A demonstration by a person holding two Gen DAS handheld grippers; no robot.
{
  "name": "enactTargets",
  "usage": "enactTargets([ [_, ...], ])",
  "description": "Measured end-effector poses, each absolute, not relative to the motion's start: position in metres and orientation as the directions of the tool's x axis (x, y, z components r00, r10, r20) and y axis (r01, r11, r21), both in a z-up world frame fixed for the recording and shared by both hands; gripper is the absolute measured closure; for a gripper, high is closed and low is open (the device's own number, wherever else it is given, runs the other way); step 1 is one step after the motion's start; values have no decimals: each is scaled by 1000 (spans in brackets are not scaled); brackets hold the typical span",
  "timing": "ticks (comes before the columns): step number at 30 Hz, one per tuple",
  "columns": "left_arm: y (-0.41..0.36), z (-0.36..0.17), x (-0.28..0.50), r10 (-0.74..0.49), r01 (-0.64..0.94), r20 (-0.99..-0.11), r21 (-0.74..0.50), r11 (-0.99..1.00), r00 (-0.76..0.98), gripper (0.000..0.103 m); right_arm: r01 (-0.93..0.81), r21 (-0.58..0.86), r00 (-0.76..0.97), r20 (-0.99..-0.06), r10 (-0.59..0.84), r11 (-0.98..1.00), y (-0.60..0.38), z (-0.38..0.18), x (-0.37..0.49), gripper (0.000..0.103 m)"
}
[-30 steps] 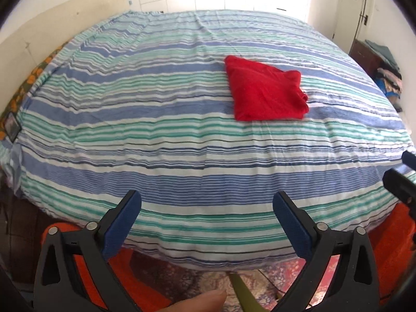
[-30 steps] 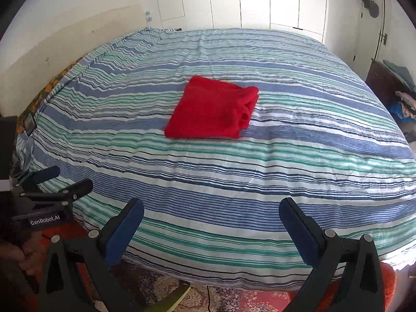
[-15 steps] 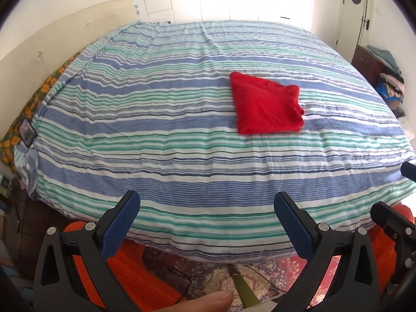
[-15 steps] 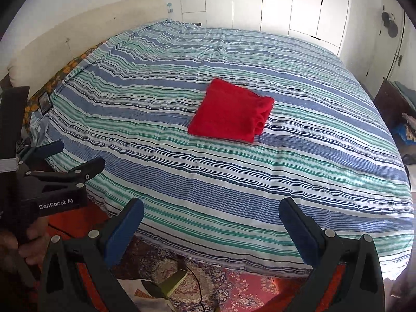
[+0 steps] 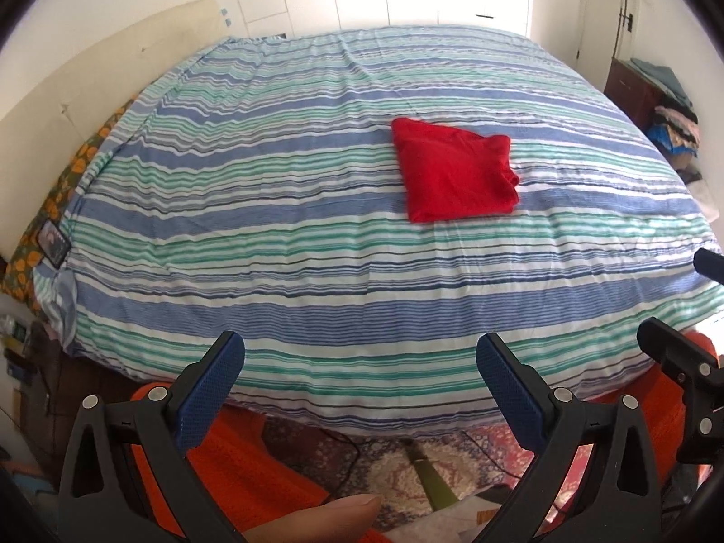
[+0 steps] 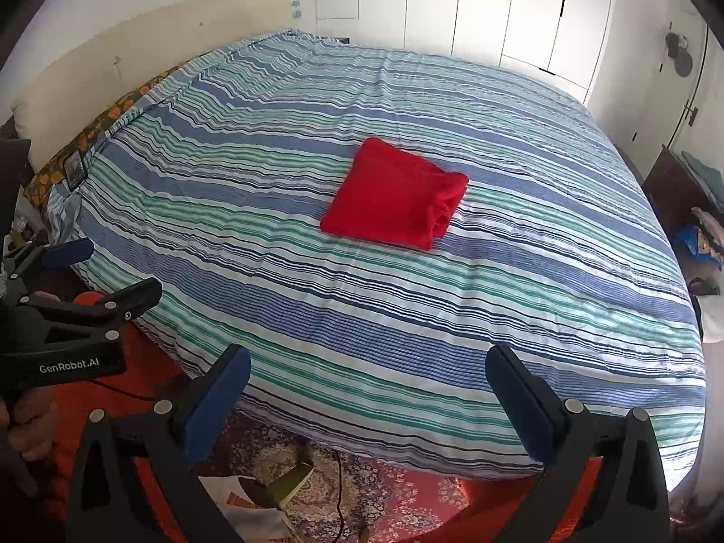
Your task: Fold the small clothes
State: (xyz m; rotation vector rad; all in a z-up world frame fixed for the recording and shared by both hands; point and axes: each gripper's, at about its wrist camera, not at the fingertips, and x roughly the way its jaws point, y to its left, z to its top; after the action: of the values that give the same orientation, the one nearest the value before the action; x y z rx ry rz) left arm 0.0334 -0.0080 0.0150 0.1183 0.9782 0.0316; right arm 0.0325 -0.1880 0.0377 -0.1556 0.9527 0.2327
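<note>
A red garment [image 5: 454, 171] lies folded into a compact square on the striped bed [image 5: 280, 226], right of the middle; it also shows in the right wrist view [image 6: 392, 194]. My left gripper [image 5: 359, 362] is open and empty, held off the bed's near edge, far from the garment. My right gripper [image 6: 367, 373] is open and empty, also back from the near edge. The left gripper also shows at the left of the right wrist view [image 6: 86, 271].
The striped bed [image 6: 497, 307] fills both views. A beige headboard [image 5: 81, 90] runs along the left, white wardrobe doors [image 6: 497, 4] at the back. A dark cabinet with piled clothes [image 5: 669, 108] stands at the right. Patterned rug and cables [image 6: 362, 493] lie on the floor below.
Both grippers have drawn back and up from the bed, so the garment looks smaller and farther. The folded garment has not moved. Both stay open.
</note>
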Motion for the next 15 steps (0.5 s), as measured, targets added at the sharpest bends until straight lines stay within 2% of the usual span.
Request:
enactTargets([
  [15,-6,20,33,84,27,-830,118,993,552,1,-257,-34,565,-816,122,966,-189,49,33,1],
])
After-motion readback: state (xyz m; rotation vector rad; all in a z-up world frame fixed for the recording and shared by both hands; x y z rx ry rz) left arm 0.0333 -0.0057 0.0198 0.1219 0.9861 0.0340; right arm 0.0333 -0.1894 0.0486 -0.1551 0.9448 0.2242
